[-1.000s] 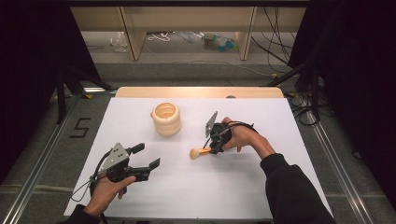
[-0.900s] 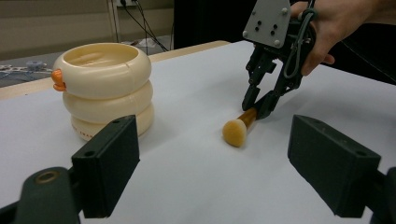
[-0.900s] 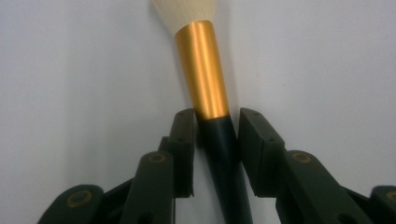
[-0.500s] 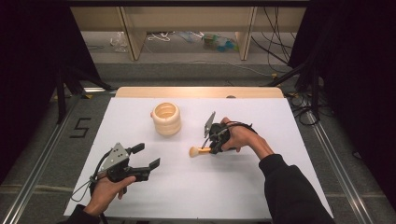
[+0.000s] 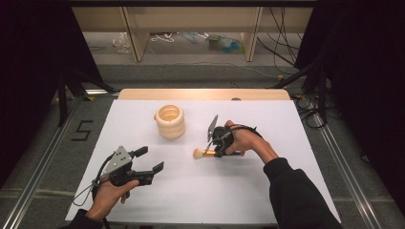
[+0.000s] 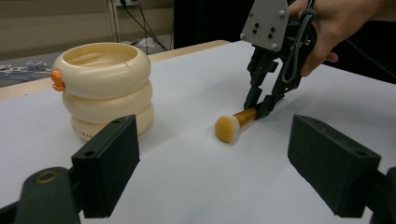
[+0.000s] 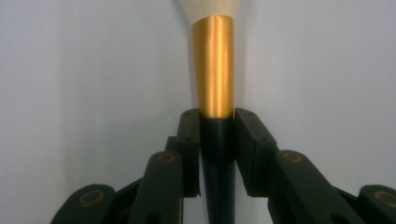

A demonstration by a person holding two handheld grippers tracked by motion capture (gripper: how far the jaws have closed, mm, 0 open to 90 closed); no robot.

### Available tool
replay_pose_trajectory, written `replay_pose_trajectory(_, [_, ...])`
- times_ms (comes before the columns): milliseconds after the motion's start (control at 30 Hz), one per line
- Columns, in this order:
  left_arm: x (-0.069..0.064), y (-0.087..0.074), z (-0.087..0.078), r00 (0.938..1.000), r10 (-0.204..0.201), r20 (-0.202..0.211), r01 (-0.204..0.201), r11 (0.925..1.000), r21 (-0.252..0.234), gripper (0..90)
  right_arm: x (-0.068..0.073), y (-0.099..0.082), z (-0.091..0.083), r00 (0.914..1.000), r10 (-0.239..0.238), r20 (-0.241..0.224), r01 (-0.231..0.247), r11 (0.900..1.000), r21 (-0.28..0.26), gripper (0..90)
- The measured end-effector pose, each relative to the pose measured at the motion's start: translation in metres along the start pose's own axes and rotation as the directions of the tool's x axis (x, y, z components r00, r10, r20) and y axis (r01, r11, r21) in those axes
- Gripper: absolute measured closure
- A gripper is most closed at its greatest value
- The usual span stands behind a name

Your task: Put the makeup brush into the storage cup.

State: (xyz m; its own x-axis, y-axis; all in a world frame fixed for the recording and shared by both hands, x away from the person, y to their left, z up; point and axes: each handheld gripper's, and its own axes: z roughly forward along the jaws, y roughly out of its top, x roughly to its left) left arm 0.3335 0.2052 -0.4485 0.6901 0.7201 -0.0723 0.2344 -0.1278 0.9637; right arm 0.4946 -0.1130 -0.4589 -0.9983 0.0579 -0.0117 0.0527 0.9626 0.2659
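While the right gripper (image 5: pixel 218 145) clamps its jaws on the makeup brush (image 6: pixel 234 124) lying on the table (image 5: pixel 296 143), the left gripper (image 5: pixel 150 162) hovers with jaws spread wide. A cream ringed holder (image 5: pixel 170 121) stands near the brush.

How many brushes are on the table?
1. The brush lies near the table's middle, right of the ringed holder, its dark handle clamped in the right gripper.

Lab recording bay: black curtains (image 5: pixel 28 71), floor rails (image 5: pixel 43 157), loose cables (image 5: pixel 286 43)
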Motion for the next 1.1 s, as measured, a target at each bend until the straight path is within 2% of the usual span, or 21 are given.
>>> replay_pose_trajectory(100, [0.001, 0.000, 0.000, 1.0000, 0.005, -0.002, -0.005, 1.0000, 0.000, 16.6, 0.001, 0.001, 0.000, 1.0000, 0.000, 0.001, 0.000, 1.0000, 0.010, 73.8])
replay_pose_trajectory(167, [0.000, 0.000, 0.000, 1.0000, 0.001, -0.001, -0.001, 1.0000, 0.000, 16.6, 0.002, 0.007, 0.000, 0.9998, -0.016, 0.009, 0.015, 0.9989, 0.045, 74.2])
replay_pose_trajectory(267, [0.000, 0.000, 0.000, 1.0000, -0.003, -0.002, 0.003, 1.0000, -0.002, 16.6, 0.002, 0.009, 0.001, 0.9999, -0.013, 0.007, 0.013, 0.9980, 0.062, 74.2])
replay_pose_trajectory(333, [0.001, 0.001, -0.001, 0.9999, 0.011, -0.003, -0.011, 0.9999, -0.004, 16.6, 0.002, 0.010, 0.001, 0.9998, -0.014, 0.012, 0.013, 0.9981, 0.061, 74.3])
replay_pose_trajectory(467, [0.001, 0.000, -0.001, 0.9999, -0.008, -0.007, 0.008, 1.0000, -0.005, 16.6, 0.002, 0.007, 0.000, 1.0000, -0.003, 0.006, 0.003, 0.9988, 0.048, 74.4])
replay_pose_trajectory(500, [0.002, 0.001, -0.001, 0.9998, 0.018, 0.000, -0.018, 0.9998, -0.005, 16.6, 0.002, 0.007, 0.001, 0.9999, -0.003, 0.010, 0.003, 0.9988, 0.048, 74.4])
replay_pose_trajectory(667, [0.002, 0.001, -0.001, 0.9999, 0.014, 0.001, -0.014, 0.9999, -0.007, 16.6, 0.003, 0.007, 0.000, 0.9999, 0.002, 0.015, -0.002, 0.9988, 0.048, 74.5])
replay_pose_trajectory(767, [0.001, 0.000, -0.001, 1.0000, -0.007, -0.002, 0.007, 1.0000, -0.004, 16.5, 0.003, 0.006, 0.000, 0.9996, 0.005, 0.027, -0.006, 0.9995, 0.031, 74.5])
replay_pose_trajectory(800, [0.002, 0.001, -0.001, 0.9999, 0.014, 0.002, -0.014, 0.9999, -0.004, 16.6, 0.004, 0.006, -0.002, 0.9989, 0.003, 0.046, -0.004, 0.9998, 0.019, 74.6])
replay_pose_trajectory(833, [0.002, 0.001, -0.001, 0.9999, 0.016, 0.001, -0.016, 0.9999, -0.004, 16.6, 0.004, 0.006, -0.002, 0.9989, 0.003, 0.046, -0.004, 0.9998, 0.019, 74.6])
replay_pose_trajectory(900, [0.001, 0.000, -0.001, 1.0000, -0.004, -0.003, 0.004, 1.0000, -0.003, 16.6, 0.003, 0.006, -0.007, 0.9983, 0.007, 0.058, -0.007, 1.0000, -0.001, 74.6])
replay_pose_trajectory(933, [0.001, 0.000, -0.001, 0.9999, -0.010, -0.004, 0.010, 0.9999, -0.004, 16.5, 0.003, 0.006, -0.013, 0.9969, 0.021, 0.076, -0.018, 0.9991, -0.038, 74.6])
replay_pose_trajectory(1000, [0.001, 0.000, -0.001, 0.9999, -0.012, -0.006, 0.012, 0.9999, -0.005, 16.6, 0.003, 0.005, -0.017, 0.9959, 0.023, 0.088, -0.019, 0.9985, -0.051, 74.6])
replay_pose_trajectory(1033, [0.001, 0.000, -0.001, 1.0000, 0.001, -0.001, -0.001, 1.0000, -0.003, 16.6, 0.003, 0.005, -0.020, 0.9950, 0.028, 0.096, -0.021, 0.9971, -0.073, 74.6])
replay_pose_trajectory(1100, [0.001, 0.000, 0.000, 1.0000, 0.006, 0.000, -0.006, 1.0000, -0.003, 16.6, 0.001, 0.004, -0.030, 0.9918, 0.070, 0.106, -0.056, 0.9902, -0.128, 74.6])
